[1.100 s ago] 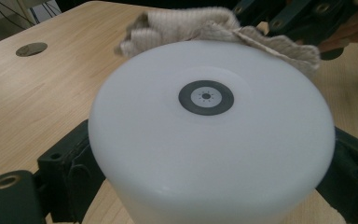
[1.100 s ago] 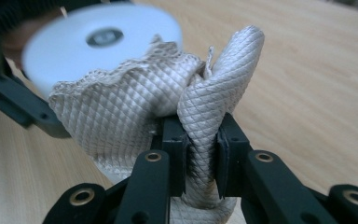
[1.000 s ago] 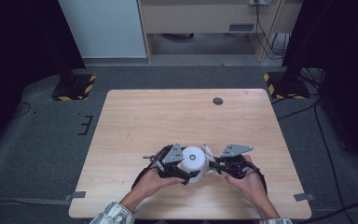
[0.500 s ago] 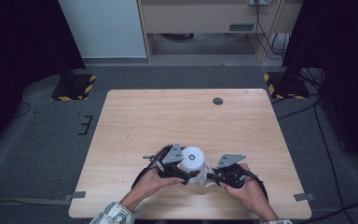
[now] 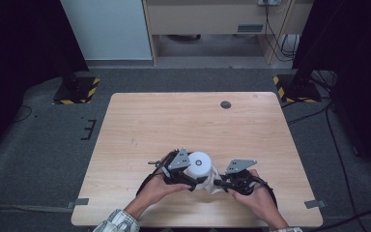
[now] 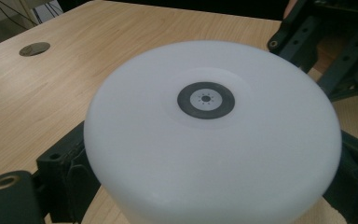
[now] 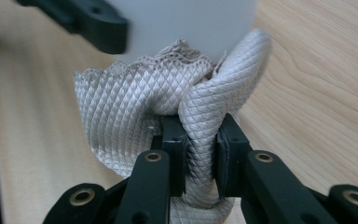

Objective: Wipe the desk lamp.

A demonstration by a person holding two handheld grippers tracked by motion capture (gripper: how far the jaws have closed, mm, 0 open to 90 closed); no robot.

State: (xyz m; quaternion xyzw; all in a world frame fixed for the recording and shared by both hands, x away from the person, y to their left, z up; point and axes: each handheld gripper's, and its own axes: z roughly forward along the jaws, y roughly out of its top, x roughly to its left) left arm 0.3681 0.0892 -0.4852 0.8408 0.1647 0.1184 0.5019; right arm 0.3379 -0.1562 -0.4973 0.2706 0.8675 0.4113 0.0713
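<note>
Right claw (image 7: 200,154), pinching grey cloth (image 7: 135,102), has been dropping toward 6 o'clock; wiping is progressing while left claw (image 5: 187,178) is clamping white cylinder (image 6: 209,130).

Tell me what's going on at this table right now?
A person works with a gripper in each hand at the near edge of a wooden table. The left gripper clamps a white round container, its flat face with a dark ring showing. The right gripper is shut on a bunched grey quilted cloth, pressed against the container's side. A small dark disc lies at the far edge.
</note>
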